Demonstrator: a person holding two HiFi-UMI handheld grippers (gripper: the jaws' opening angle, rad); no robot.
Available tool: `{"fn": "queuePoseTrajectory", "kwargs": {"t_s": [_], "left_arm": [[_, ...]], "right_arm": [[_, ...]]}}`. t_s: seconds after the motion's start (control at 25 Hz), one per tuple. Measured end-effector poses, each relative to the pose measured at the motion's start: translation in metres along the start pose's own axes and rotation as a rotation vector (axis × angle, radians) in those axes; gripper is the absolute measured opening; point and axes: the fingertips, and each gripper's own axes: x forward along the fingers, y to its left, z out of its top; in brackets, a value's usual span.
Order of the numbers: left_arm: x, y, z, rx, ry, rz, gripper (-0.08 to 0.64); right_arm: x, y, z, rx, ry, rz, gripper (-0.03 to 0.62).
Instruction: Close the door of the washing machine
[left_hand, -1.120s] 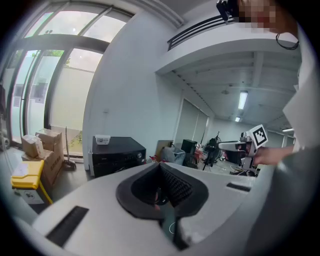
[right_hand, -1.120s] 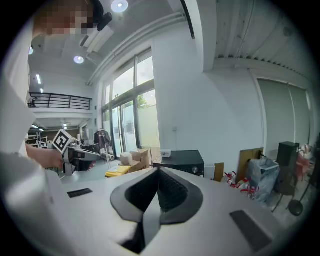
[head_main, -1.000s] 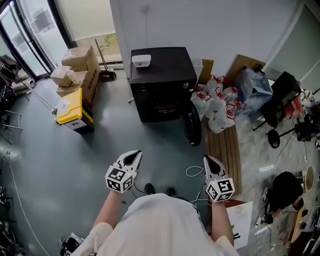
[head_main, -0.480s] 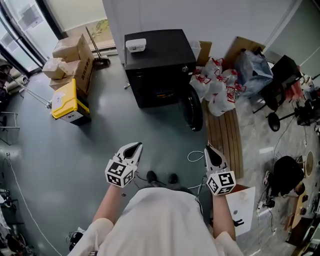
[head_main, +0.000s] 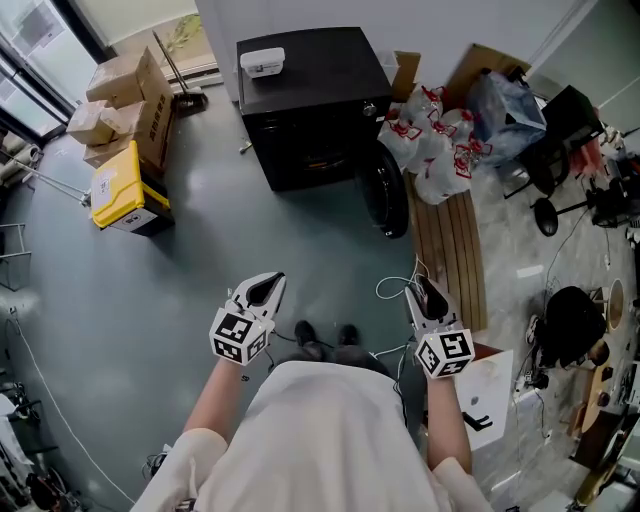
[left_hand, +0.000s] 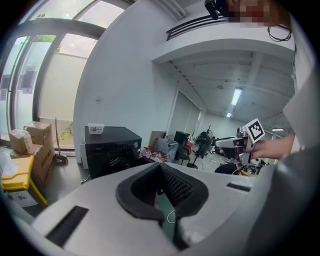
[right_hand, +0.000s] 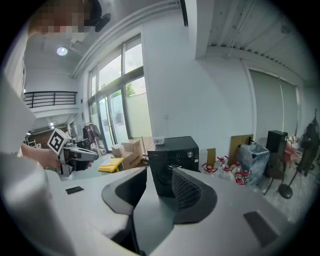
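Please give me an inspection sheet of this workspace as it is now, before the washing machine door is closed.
Surface: grey floor, glossy.
Job's things: black washing machine against the wall; its round door stands swung open on the right side.
Clutter: cardboard boxes, yellow box, red-and-white bags, slatted board.
Grippers: left gripper shut, empty; right gripper opening, nothing between its jaws; both apart from the door.
Cables: white cable looped on the floor by the right gripper.
Surroundings: windows, office chair.
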Motion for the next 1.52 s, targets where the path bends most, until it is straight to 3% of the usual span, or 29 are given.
{"fn": "queuePoseTrajectory", "kwargs": {"t_s": [0.8,1.16,1.52], "left_arm": [[0.011,0.066,-0.01,-0.015,0.043,-0.014,0.009],[0.051,0.107,0.001,-0.035,0.046,-0.003,0.008],[0.138,0.153,0.02,-0.017,0.118,0.013,0.008]], "right_arm": [[0.06,0.012,-0.012,0.04,0.059,-0.046,0.186],[0.125,-0.023,-0.017,0.037,0.121,-0.01,0.186],[0.208,-0.077,-0.017,0.068,0.171,0.025,0.186]]}}
